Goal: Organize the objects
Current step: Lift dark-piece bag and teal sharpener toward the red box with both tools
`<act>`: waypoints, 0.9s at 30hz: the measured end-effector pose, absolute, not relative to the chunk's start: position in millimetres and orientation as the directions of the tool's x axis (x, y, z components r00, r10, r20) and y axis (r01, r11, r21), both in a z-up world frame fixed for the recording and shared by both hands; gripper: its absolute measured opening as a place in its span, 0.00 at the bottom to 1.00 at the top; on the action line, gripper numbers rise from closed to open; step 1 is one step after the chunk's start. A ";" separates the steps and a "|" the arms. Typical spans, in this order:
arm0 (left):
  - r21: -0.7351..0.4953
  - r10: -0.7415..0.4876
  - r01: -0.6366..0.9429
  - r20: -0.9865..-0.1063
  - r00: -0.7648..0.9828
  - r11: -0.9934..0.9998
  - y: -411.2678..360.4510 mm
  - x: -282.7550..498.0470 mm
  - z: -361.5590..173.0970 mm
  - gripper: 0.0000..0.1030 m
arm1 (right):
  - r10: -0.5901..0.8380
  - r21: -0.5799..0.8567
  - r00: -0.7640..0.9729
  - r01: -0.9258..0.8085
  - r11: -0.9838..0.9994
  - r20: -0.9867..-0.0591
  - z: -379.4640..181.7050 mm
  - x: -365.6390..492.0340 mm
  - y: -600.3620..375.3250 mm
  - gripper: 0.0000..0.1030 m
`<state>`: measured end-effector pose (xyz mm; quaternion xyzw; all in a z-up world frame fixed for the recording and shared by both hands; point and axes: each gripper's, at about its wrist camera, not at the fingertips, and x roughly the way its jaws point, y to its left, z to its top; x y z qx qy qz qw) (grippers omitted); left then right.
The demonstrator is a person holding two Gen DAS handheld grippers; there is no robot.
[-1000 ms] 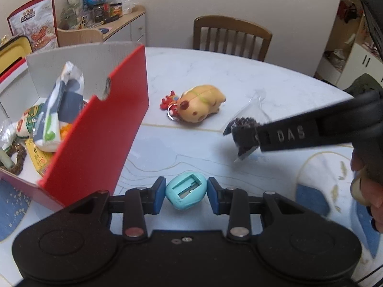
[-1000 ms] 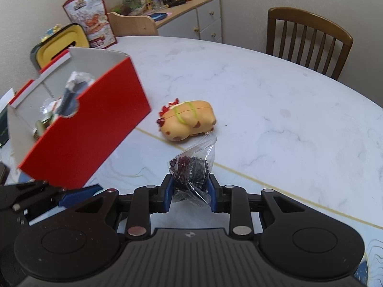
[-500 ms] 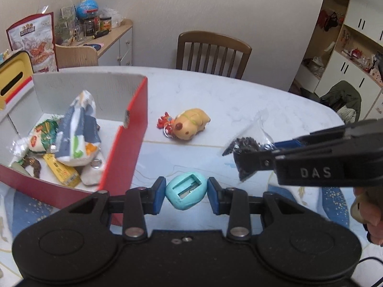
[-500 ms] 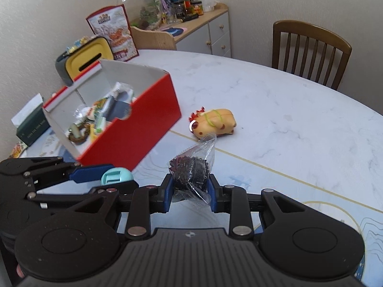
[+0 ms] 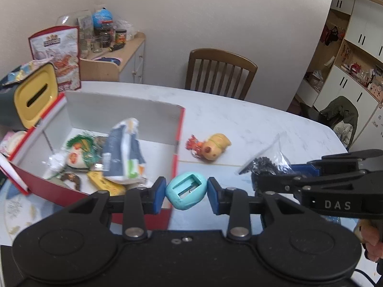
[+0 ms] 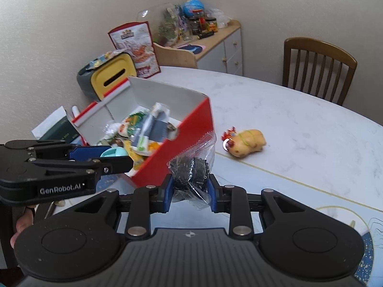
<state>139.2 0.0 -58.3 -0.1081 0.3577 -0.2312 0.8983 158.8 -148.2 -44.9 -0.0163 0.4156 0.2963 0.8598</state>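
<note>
The left gripper [image 5: 186, 192] grasps a blue sharpener [image 5: 186, 190] above the near right corner of the red box [image 5: 176, 157]. The right gripper [image 6: 190, 186] clasps a clear bag [image 6: 194, 167] of dark pieces, just right of the box; a yellow toy [image 6: 247, 142] lies farther on the table [image 6: 299, 129].

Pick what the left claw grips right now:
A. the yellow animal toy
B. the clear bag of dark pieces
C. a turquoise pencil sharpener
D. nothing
C: the left claw is shut on the turquoise pencil sharpener; the yellow animal toy lies on the table, and the right claw holds the clear bag.
</note>
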 end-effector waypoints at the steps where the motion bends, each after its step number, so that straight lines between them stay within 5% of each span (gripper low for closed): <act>1: -0.359 -0.490 0.335 -0.592 0.640 0.871 6.1 140.2 -57.8 0.34 | 0.498 0.218 0.479 -0.526 0.822 -0.723 -43.0 157.7 -143.5 0.28; 27: -0.302 -0.367 0.217 -0.646 0.669 0.928 126.0 231.3 -80.5 0.34 | 0.511 0.173 0.459 -0.598 0.782 -0.726 -38.9 176.5 1.3 0.28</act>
